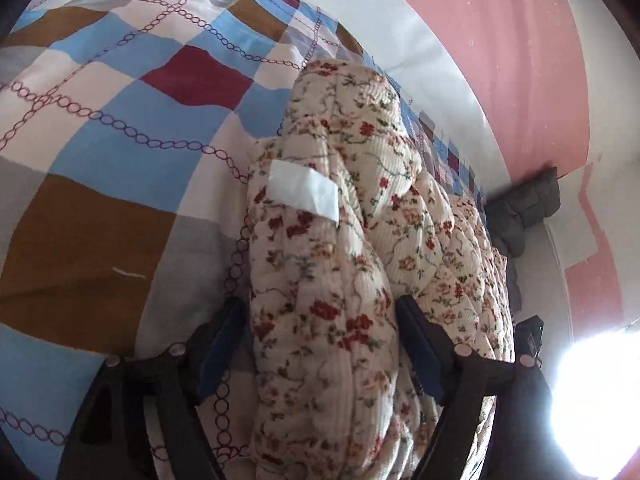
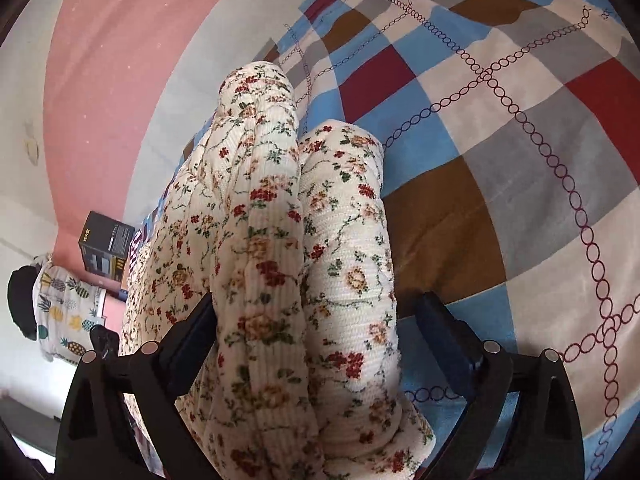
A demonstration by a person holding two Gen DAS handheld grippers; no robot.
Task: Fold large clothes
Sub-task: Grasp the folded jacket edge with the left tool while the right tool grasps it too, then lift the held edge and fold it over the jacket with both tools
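A thick cream padded garment with a red flower print (image 1: 332, 264) lies bunched on a checked bedspread (image 1: 100, 128). A white label (image 1: 304, 190) is sewn on it. My left gripper (image 1: 320, 312) has its jaws around a thick fold of the garment, pads pressing both sides. In the right wrist view the same floral garment (image 2: 296, 240) fills the middle, and my right gripper (image 2: 316, 312) also has its jaws around a thick bundle of it. The bedspread (image 2: 500, 140) lies to the right.
A pink and white wall (image 1: 500, 40) runs behind the bed. A grey cushion (image 1: 524, 204) sits at the bed's far end. A black box (image 2: 106, 246) and a pineapple-print cloth (image 2: 68, 308) stand by the wall. Bright glare (image 1: 596, 400) fills the lower right.
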